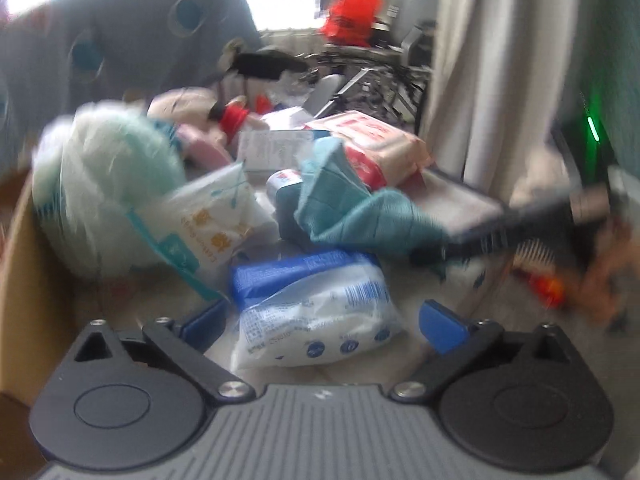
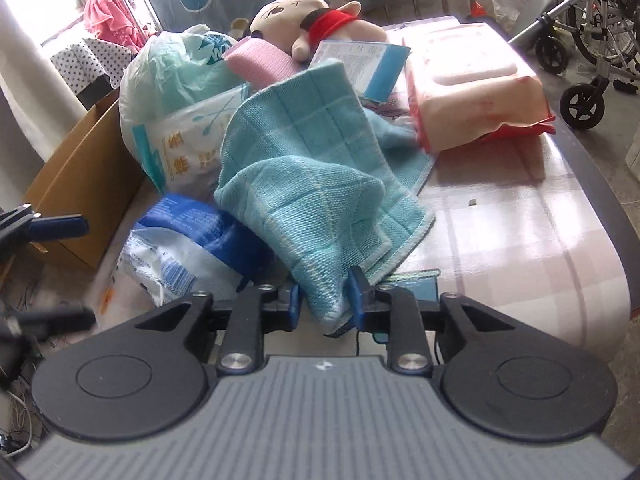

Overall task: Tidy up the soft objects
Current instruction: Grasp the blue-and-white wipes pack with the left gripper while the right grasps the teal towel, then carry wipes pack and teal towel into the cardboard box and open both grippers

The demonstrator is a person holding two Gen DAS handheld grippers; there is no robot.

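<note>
Now the right hand-held gripper [image 2: 325, 304] has its jaws close around a corner of the teal towel [image 2: 316, 184], though whether the pads press it I cannot tell. The towel drapes over the blue and white pack [image 2: 188, 252] on the counter [image 2: 520, 240]. The left hand-held gripper [image 1: 324, 322] stands wide open and holds nothing. If the right grip loosens, the towel could slide off the pile, I think

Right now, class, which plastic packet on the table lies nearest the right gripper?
The blue-and-white packet, just left of the right gripper; the pink packet and the yellow-printed one lie farther back.
</note>
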